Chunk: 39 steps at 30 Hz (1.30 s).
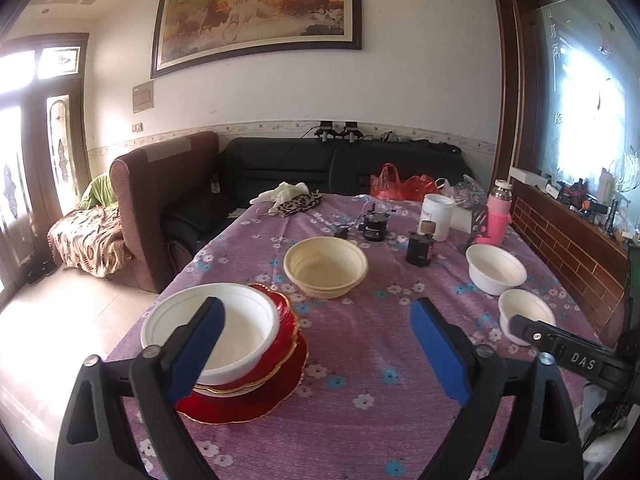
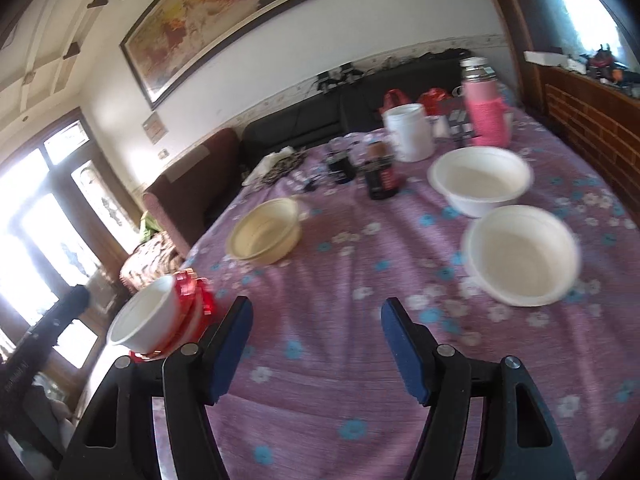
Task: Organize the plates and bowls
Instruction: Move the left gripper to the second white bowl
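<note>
On the purple flowered cloth [image 1: 360, 344] a white bowl [image 1: 224, 332] sits atop stacked red plates [image 1: 256, 392] at the table's left edge. Above the cloth, the left gripper [image 1: 318, 350] spreads wide with nothing between its blue pads; its left finger overlaps the bowl in view (contact unclear). Beyond sits a cream bowl [image 1: 325, 266], and two more white bowls [image 2: 480, 180] [image 2: 522, 254] stand at right. Over bare cloth, the right gripper [image 2: 316, 352] is parted and empty.
</note>
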{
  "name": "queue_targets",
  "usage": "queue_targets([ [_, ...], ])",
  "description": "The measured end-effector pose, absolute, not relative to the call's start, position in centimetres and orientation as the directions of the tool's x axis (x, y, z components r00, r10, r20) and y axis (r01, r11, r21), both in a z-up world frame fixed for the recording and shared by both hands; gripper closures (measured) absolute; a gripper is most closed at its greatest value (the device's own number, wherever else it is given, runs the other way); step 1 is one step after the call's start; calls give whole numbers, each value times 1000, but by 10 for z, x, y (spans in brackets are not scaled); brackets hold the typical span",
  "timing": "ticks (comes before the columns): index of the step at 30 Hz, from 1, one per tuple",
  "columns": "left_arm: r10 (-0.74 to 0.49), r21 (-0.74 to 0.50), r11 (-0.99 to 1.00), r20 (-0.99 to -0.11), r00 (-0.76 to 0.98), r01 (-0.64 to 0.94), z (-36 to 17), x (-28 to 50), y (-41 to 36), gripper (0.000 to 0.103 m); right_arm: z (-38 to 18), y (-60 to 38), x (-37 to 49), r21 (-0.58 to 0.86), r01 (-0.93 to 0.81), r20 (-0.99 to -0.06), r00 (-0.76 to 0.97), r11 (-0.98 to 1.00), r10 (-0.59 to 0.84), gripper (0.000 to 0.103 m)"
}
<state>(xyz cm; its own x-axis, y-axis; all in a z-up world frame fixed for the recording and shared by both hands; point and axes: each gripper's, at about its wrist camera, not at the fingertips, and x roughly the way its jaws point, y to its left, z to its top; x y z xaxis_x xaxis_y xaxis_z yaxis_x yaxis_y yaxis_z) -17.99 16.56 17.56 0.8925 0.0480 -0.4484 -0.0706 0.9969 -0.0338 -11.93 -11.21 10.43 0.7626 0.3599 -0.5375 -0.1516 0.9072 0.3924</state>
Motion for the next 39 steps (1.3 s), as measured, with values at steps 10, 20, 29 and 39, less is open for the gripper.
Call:
queue_targets([
  [10,-125,-100,992,-579,806,82,124,-152,131,4,77,-251,-117,421,162,-600,788,893,140,30],
  [20,-146,-156,986,-673,725,55,88,-136,145,4,43,-265,-57,352,263,-685,726,898,56,30],
  [29,-157,-172,984,-695,702,50,79,-136,154,4,18,-250,-12,350,205,-760,632,914,149,81],
  [39,-195,-187,979,-706,680,87,81,-128,139,4,26,-208,-31,460,22,-734,572,888,366,81],
])
